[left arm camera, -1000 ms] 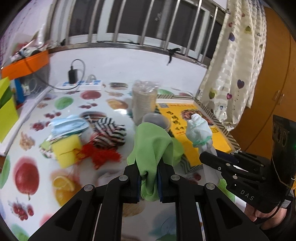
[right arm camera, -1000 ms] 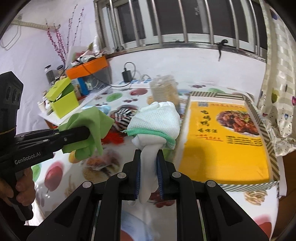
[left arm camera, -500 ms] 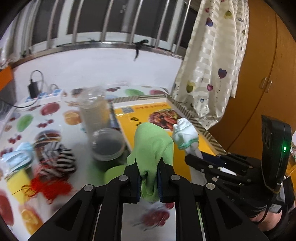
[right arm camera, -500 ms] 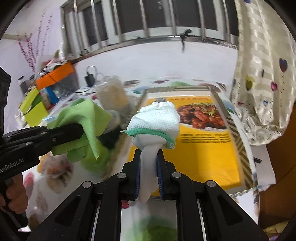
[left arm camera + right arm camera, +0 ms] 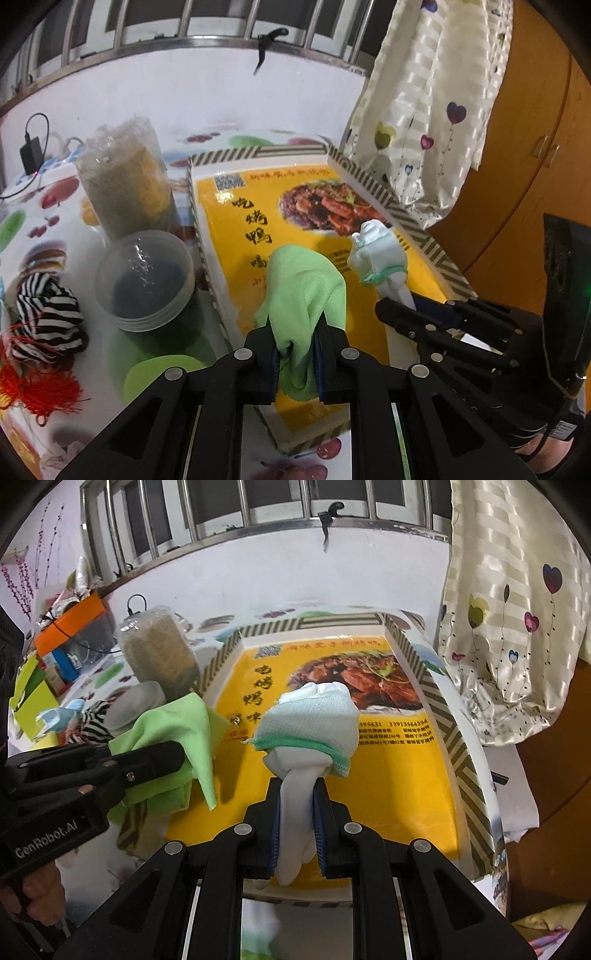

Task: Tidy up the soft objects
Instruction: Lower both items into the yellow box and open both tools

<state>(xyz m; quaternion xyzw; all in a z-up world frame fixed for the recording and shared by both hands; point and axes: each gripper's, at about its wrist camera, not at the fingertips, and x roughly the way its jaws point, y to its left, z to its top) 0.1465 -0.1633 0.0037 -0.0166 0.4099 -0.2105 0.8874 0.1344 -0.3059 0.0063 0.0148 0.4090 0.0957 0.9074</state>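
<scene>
The left gripper [image 5: 295, 349] is clamped on a crumpled lime-green microfibre cloth [image 5: 304, 291], pinched low so that the bulk stands up above the jaws, at the lower centre of the left wrist frame. The right gripper [image 5: 297, 834] is likewise closed on a white knitted glove with a green cuff band [image 5: 314, 720], bunched into a ball, its loose tail hanging down between the pads. Both bundles hang over the shallow yellow cardboard box lid with striped edges and a roast-meat picture [image 5: 406, 794], which fills the middle of the right wrist frame; that suggests the lid serves as the collecting tray for the soft things. Neither item touches its floor yet, as far as I can tell. The rest waits at the left of the left wrist frame (a black-and-white striped cloth [image 5: 48, 314] and a tangle of red yarn [image 5: 33, 387]), on the fruit-patterned desk [image 5: 48, 199] beside a round clear plastic tub [image 5: 146, 278].
</scene>
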